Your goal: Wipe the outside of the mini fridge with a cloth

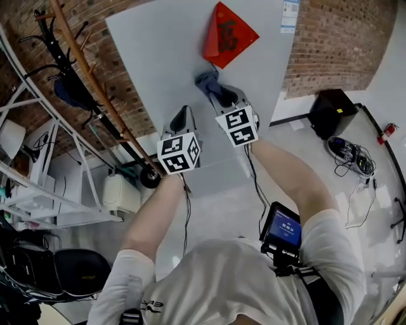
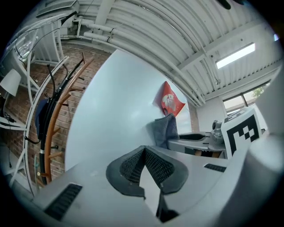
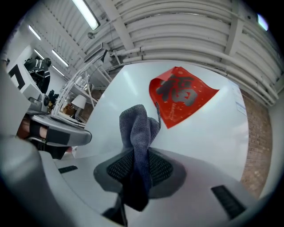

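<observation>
The white side of the mini fridge (image 1: 158, 57) is seen filling the far middle of the head view, with brick wall (image 1: 336, 44) to either side of it. A grey cloth (image 1: 208, 82) is held in the right tongs (image 1: 219, 95) and is pressed against that white face, just below a red paper diamond (image 1: 227, 33) stuck to the fridge. In the right gripper view the right tongs (image 3: 141, 164) are shown clamped on the cloth (image 3: 140, 128) — a dark fold hangs down between the pads and a bunched loop stands up past the tips, in front of the red paper diamond (image 3: 182, 95) and the pale panel (image 3: 213, 133).

The left tongs (image 1: 182, 117) are held just left of and nearer than the right ones, pointed at the same face. In the left gripper view the left tongs (image 2: 143, 150) are seen with their tips brought together and nothing held between them; whether the tips touch the mini fridge (image 2: 115, 102) cannot be told. The cloth (image 2: 166, 128) appears beyond them to the right, under the red paper diamond (image 2: 171, 101).

A wooden coat rack (image 1: 82, 70) leans at the left of the fridge, a small printed label (image 1: 290, 16) is fixed at its far right edge, and a black box (image 1: 333, 111) lies on the floor (image 1: 304, 146) to the right.
</observation>
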`<state>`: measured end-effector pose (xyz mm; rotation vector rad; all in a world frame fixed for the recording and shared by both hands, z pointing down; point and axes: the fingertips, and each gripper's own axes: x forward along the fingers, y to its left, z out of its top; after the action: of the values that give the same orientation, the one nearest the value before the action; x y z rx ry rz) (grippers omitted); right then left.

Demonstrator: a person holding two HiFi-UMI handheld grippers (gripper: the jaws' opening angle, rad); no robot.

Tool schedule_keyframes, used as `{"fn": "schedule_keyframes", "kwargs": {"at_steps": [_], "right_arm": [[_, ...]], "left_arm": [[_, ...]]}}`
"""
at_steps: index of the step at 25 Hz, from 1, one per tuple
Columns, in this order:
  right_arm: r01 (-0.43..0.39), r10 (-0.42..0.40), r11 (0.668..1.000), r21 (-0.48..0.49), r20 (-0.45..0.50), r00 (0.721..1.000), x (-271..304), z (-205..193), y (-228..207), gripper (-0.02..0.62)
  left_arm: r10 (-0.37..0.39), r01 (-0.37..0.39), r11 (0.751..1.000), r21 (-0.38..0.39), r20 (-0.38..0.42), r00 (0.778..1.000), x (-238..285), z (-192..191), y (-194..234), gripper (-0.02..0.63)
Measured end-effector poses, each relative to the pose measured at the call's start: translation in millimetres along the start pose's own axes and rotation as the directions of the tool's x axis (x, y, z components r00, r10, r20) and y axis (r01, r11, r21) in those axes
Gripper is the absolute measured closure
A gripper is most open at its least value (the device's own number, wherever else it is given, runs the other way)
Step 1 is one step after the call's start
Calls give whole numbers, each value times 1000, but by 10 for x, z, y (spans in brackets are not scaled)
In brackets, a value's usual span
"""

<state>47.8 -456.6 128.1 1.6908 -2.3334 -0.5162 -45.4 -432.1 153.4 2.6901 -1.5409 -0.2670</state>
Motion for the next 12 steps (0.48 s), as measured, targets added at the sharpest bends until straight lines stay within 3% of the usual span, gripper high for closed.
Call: {"fn": "schedule_keyframes", "kwargs": {"at_steps": [12], "right_arm": [[161,-158,984,82,-46,986,-410,-646,-1467,509]], "left_arm": [[-48,48,998,26,-20,999,556,-135,-848,602]]}}
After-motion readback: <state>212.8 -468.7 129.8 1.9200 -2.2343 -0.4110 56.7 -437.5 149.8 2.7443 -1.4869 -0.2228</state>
